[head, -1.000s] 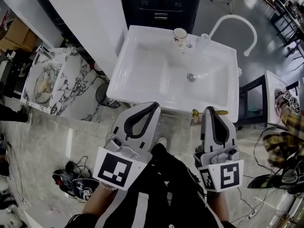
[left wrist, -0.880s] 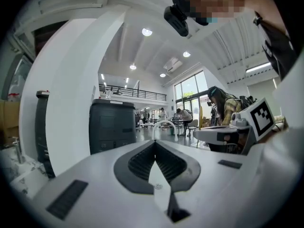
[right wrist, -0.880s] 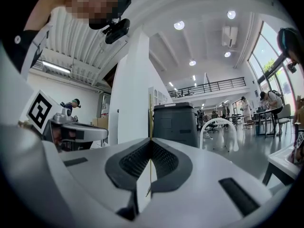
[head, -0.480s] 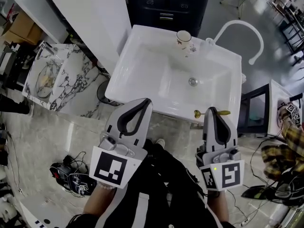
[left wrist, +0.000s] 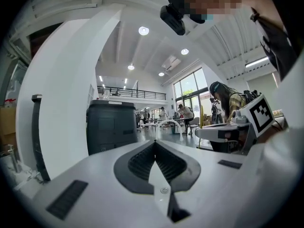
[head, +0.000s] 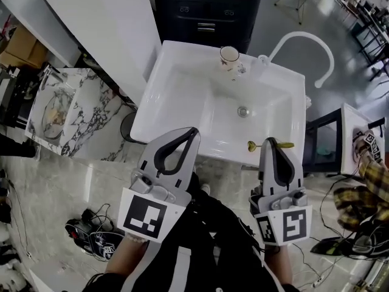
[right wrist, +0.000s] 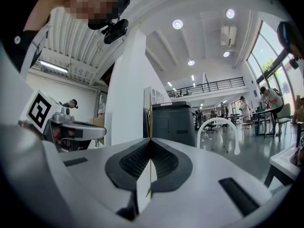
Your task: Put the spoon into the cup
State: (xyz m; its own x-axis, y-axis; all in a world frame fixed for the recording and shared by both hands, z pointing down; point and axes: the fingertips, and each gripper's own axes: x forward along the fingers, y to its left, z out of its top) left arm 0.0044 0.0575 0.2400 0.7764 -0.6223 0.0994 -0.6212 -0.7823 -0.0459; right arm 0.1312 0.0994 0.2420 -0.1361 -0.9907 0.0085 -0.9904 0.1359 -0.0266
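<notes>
We see the right gripper (head: 270,140) clamped on the spoon (head: 284,144). The gold spoon sits crosswise in the jaws, bowl sticking out to the left and handle to the right in the head view. In the right gripper view the right gripper (right wrist: 150,139) has its pads pressed on a thin gold line, the spoon (right wrist: 150,115) seen edge-on and running up past the jaw tips.

The spoon hangs over the near rim of the white sink (head: 176,84), right-hand side. The cup (head: 229,55) stands upright on the far rim, just beside the base of the white arched faucet (head: 304,39). Cup and spoon are well apart, with the whole basin and the drain (head: 243,111) between them. The cup lies ahead of the right gripper and a bit to its left.

The left gripper (head: 191,131) is held near the sink's front edge, left of the right one. In the left gripper view the left gripper (left wrist: 155,144) has its jaws together with nothing between them. We spot the faucet (right wrist: 216,127) ahead in the right gripper view; the cup does not show there.
</notes>
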